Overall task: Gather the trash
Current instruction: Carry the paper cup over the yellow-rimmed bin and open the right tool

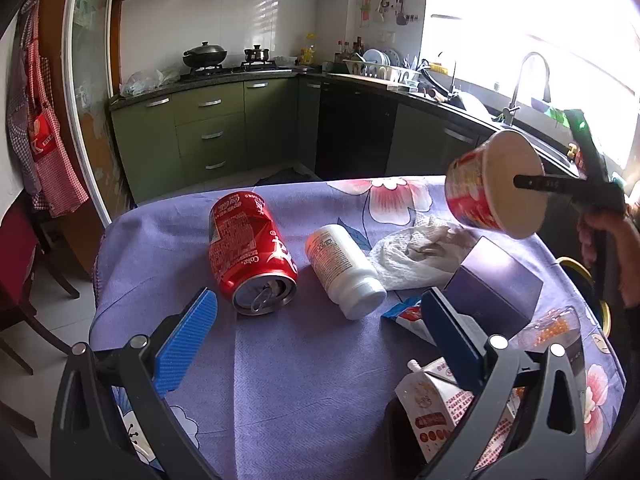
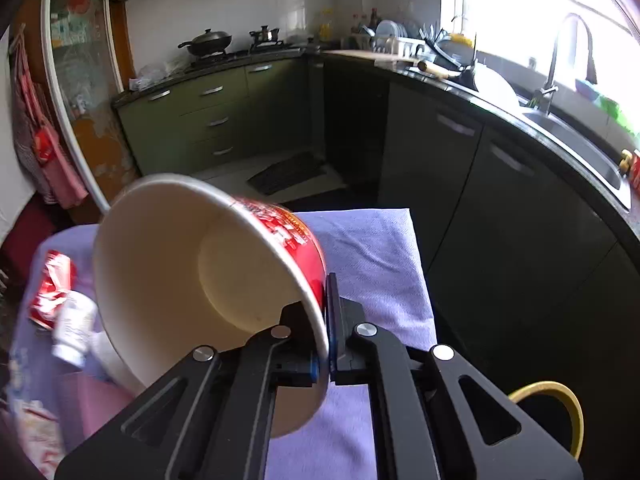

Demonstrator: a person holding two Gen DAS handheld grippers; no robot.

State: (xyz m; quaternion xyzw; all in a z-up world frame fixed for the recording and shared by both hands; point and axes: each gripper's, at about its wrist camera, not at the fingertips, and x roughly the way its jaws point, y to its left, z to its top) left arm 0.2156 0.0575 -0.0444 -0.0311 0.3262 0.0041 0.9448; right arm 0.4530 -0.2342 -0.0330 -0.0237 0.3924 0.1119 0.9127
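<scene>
A: Indoors, a kitchen: green cabinets under a dark counter, a wok on the stove, a dish rack and a faucet below a bright window. An apron hangs at left.

B: And the surface?

A: A table under a purple floral cloth. A dented red can lies on its side beside a white bottle, also lying down. Near them, a crumpled bag, a dark box and a carton.

B: The tongs?

A: The left gripper stands spread above the cloth, nothing between its blue pads. The right gripper is pinched on the rim of a red noodle cup, one finger inside, one outside.

B: Where is the cup?

A: Off the table, tilted, mouth toward the right camera, above the cloth's far right corner. A yellow-rimmed bin shows low at right.
</scene>
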